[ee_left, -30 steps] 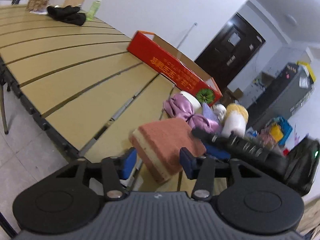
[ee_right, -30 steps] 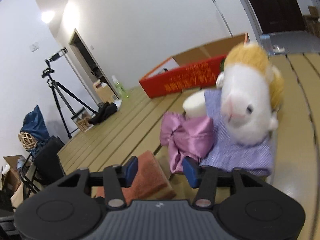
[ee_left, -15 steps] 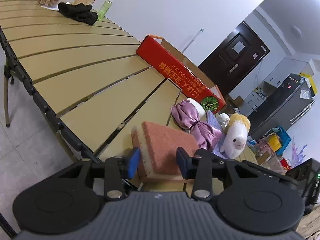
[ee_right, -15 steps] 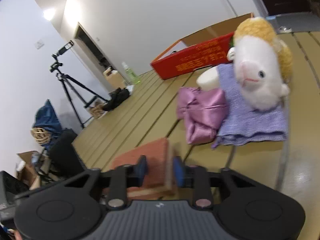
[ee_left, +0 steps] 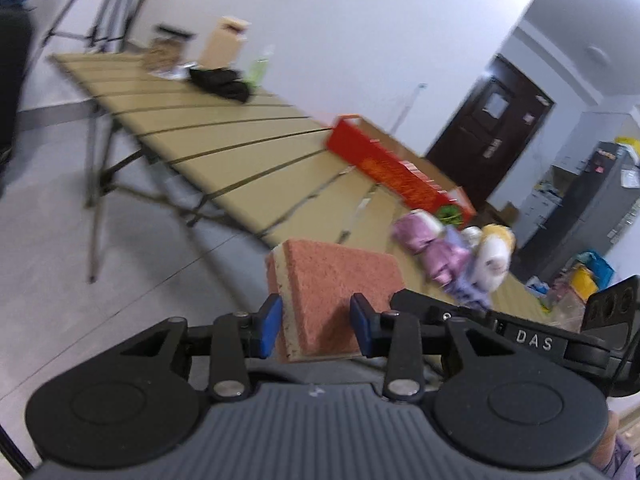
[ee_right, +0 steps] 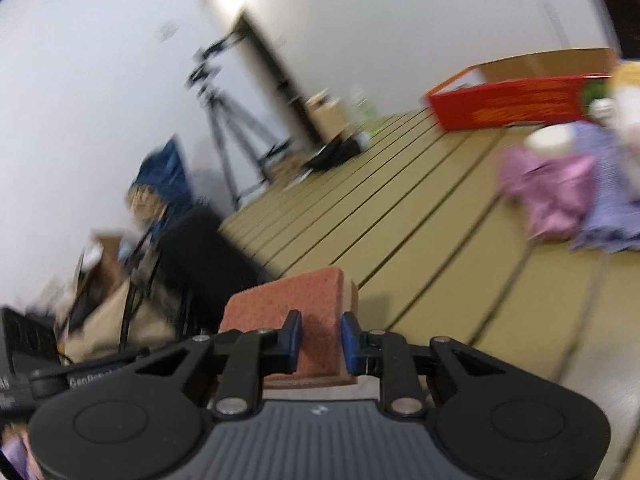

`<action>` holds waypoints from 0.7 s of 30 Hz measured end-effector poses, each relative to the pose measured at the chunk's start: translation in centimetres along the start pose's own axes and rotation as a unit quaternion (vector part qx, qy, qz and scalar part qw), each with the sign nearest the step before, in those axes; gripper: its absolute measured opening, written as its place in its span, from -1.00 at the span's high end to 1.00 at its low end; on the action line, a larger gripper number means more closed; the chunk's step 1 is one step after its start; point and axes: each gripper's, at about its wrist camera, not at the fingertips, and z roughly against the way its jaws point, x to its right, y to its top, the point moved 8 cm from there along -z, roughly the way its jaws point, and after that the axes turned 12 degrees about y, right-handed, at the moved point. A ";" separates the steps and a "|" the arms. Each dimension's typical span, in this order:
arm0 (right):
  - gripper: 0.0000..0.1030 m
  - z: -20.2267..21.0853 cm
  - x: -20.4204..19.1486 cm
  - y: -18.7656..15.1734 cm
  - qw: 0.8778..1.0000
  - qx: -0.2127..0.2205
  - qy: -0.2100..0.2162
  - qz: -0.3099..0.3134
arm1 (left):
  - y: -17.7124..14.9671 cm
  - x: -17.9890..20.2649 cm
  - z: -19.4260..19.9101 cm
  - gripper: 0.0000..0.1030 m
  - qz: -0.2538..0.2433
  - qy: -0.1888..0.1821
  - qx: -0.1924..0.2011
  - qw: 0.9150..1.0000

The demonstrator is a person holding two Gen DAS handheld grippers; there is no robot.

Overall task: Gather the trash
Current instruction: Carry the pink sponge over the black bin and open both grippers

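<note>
1. Two claws pinch one sponge [ee_left: 332, 272]: I have it held off the desk [ee_left: 240, 160], out past the near edge with floor beneath it in the left view.
2. Left claw [ee_left: 314, 312]: its jaws have just been closing and now press the sponge's two sides, rough pink face up, cream layer on the left.
3. Right claw [ee_right: 320, 332]: its jaws have just been closing as well and grip the same sponge near its cream edge.
4. Desk, far side: a red box [ee_left: 392, 176] lies along the slats.
5. Near the box: a pink cloth [ee_left: 436, 252] and a plush toy [ee_left: 494, 260] lie together, well apart from the sponge.
</note>
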 end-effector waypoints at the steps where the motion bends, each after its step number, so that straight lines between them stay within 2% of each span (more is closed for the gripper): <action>1: 0.60 -0.6 -0.6 -0.9 1.000 -0.016 -0.002 0.007 | -0.7 -1.1 0.2 0.28 0.007 0.005 -0.008 1.000; 5: 0.60 -1.6 -1.0 -4.8 0.997 -0.068 -0.045 0.018 | -4.2 -3.2 -1.2 0.28 0.026 0.004 -0.056 0.998; 11: 0.60 -2.1 2.7 -8.7 0.985 -0.120 -0.121 0.001 | -8.3 -1.6 -6.2 0.29 -0.012 0.014 -0.133 0.991; 14: 0.60 -2.0 4.4 -9.6 0.980 -0.139 -0.146 -0.003 | -10.0 -0.7 -8.3 0.29 -0.031 0.011 -0.160 0.987; 16: 0.58 -2.1 5.5 -10.4 0.973 -0.155 -0.169 0.004 | -11.3 -0.5 -9.6 0.28 -0.051 0.024 -0.172 0.983; 18: 0.42 -2.1 6.7 -11.4 0.964 -0.176 -0.196 0.018 | -12.2 -0.6 -10.5 0.27 -0.072 0.041 -0.181 0.980; 21: 0.44 -2.1 7.3 -12.0 0.961 -0.194 -0.195 0.019 | -13.0 -0.7 -11.1 0.27 -0.086 0.047 -0.192 0.976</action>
